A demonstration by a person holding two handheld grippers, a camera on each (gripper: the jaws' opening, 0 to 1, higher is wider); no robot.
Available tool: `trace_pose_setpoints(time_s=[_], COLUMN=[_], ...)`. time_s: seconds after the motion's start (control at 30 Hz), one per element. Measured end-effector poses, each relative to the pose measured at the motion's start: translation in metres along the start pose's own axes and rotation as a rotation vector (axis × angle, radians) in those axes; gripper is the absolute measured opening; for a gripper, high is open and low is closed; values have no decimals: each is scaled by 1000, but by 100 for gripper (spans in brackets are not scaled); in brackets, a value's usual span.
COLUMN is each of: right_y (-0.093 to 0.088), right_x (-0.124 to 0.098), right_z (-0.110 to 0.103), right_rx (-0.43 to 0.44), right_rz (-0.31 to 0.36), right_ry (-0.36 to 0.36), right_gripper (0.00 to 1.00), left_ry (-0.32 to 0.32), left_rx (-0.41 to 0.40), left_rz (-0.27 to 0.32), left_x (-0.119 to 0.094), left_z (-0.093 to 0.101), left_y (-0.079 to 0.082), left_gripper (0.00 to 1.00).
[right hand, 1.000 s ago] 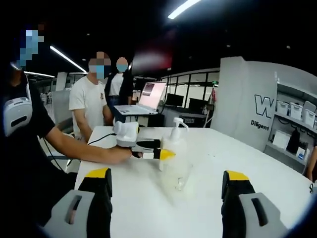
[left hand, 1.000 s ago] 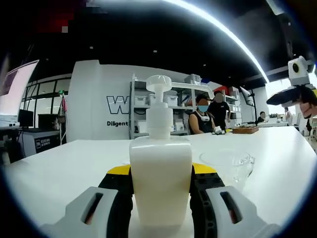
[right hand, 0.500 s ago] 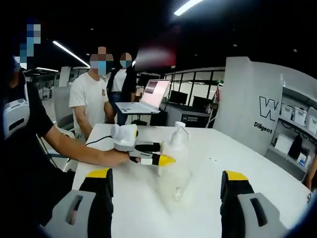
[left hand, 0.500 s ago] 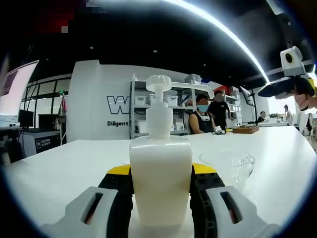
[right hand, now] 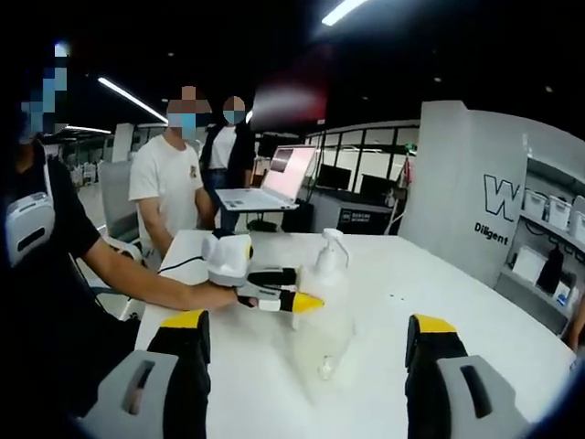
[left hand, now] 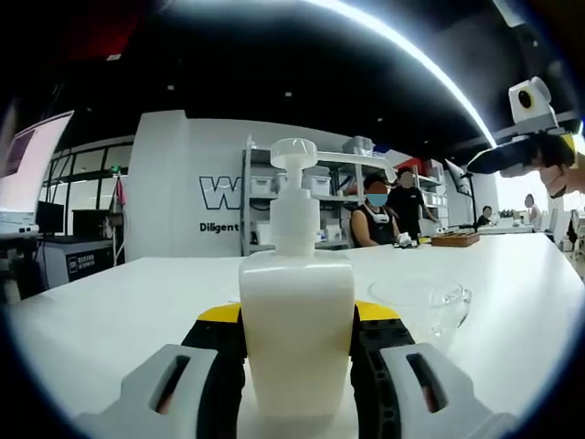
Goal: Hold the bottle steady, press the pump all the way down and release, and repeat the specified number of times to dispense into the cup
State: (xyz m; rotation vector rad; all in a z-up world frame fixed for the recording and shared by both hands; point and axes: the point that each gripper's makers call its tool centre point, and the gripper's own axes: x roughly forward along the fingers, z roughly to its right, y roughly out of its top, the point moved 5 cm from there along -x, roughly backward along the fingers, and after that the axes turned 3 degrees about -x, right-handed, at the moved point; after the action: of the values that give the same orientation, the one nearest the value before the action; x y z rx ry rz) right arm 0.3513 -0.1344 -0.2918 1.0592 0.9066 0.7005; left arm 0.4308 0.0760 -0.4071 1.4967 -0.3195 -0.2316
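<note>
A white pump bottle (left hand: 296,311) stands upright on the white table (left hand: 110,311), and my left gripper (left hand: 297,315) is shut on its body, one yellow-tipped jaw on each side. Its pump head (left hand: 292,154) is up, with the spout toward a clear glass cup (left hand: 422,302) just right of the bottle. My right gripper (right hand: 306,322) hangs open and empty in the air, apart from the bottle, and in the left gripper view the right gripper (left hand: 526,151) is high at the right. The right gripper view has the bottle (right hand: 331,274), the cup (right hand: 327,340) and the left gripper (right hand: 274,294) ahead.
A person's arm (right hand: 137,279) reaches in from the left holding the left gripper. Two people (right hand: 174,187) stand by a laptop (right hand: 270,183) at the table's far end. Shelving (left hand: 320,197) and two more people (left hand: 384,215) are behind the table.
In the left gripper view the right gripper has risen and drifted a little left. The bottle, the cup and the left gripper's hold are unchanged.
</note>
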Motion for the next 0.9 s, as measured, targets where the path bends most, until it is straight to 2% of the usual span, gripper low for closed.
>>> trace_pose_setpoints(time_s=[0.9], right_y=[20], right_x=[21], right_z=[10], right_rx=[7], right_rz=[-23], right_ry=[36], right_gripper=[83], left_ry=[3], left_rx=[-5], left_rz=[-3], left_x=[-1], left_z=[-1], left_y=[1], left_gripper=[42])
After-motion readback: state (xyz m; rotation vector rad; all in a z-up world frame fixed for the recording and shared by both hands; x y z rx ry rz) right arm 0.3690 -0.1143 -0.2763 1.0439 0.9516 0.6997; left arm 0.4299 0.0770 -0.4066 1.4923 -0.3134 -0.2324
